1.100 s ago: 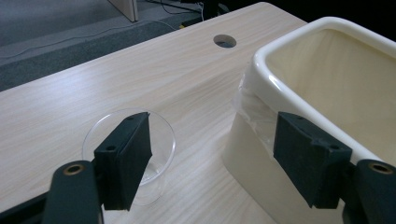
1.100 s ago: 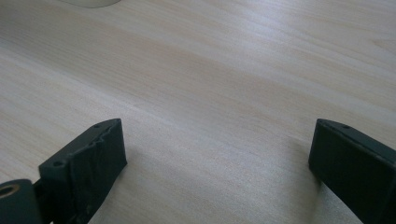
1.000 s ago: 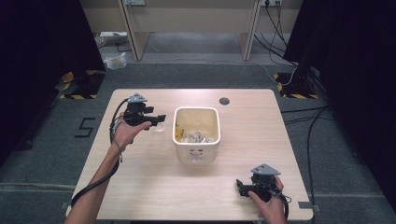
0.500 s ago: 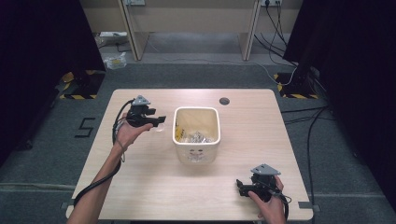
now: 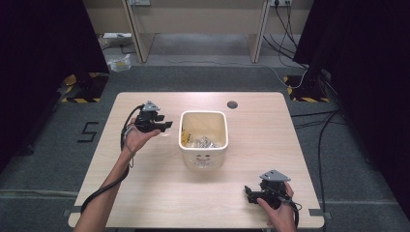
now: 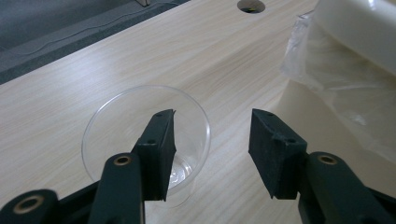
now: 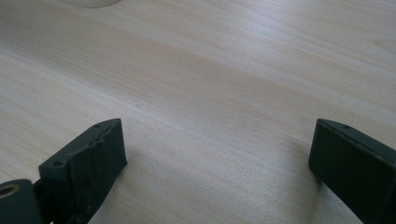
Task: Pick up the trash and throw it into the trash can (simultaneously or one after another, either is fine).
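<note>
High view: the left tongs (image 5: 164,126) hang just left of the white bin (image 5: 203,139) at mid surface (image 5: 145,193), with a small clear cup (image 5: 163,134) under their tips. The bin already holds crumpled wrappers (image 5: 203,142). The right tongs (image 5: 249,193) sit low near the front right corner, well apart from the bin.

Left gripper view: here's the action! The clear plastic cup (image 6: 145,140) stands upright on the surface, just beside the bin's liner (image 6: 327,74). One jaw dips inside the cup's mouth, the other stands outside, the near wall of the cup between them. The jaws have just been closing and now stand about half open; the outer pad is clearly off the rim, so no grip yet.

Right gripper view: the right tongs (image 7: 219,154) are wide open over bare wood, nothing between them.

Progress: my read is that the pick-up is at the pinch stage. Wrappers look binned; left to do are the squeeze on the rim, the lift, and the drop into the bin.
</note>
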A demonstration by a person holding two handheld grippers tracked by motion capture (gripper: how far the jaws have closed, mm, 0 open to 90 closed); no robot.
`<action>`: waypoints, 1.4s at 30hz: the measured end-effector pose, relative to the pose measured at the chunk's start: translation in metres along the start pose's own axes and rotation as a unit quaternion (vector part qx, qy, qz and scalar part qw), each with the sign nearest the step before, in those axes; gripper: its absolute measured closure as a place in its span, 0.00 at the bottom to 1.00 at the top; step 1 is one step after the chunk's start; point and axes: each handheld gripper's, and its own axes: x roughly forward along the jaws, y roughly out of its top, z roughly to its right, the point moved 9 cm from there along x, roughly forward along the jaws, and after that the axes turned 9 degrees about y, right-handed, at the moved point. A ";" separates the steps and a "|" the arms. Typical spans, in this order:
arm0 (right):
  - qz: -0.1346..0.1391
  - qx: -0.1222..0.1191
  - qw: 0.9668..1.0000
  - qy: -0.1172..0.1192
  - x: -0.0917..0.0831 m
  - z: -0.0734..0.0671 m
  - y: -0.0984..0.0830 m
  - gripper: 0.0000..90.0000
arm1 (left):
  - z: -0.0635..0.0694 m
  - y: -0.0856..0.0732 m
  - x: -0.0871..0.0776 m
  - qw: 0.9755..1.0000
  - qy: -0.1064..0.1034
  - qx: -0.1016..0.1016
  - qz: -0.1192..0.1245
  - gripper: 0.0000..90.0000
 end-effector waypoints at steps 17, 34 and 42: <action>0.000 0.000 1.000 0.000 0.000 0.000 0.000 0.05 | -0.005 -0.016 0.017 1.000 0.010 0.020 -0.018 0.82; 0.000 0.000 1.000 0.000 0.000 0.000 0.000 0.05 | -0.002 0.002 -0.016 1.000 0.002 0.005 0.008 0.92; 0.000 0.000 1.000 0.000 0.000 0.000 0.000 0.05 | 0.000 0.012 -0.043 1.000 -0.011 0.003 0.022 0.91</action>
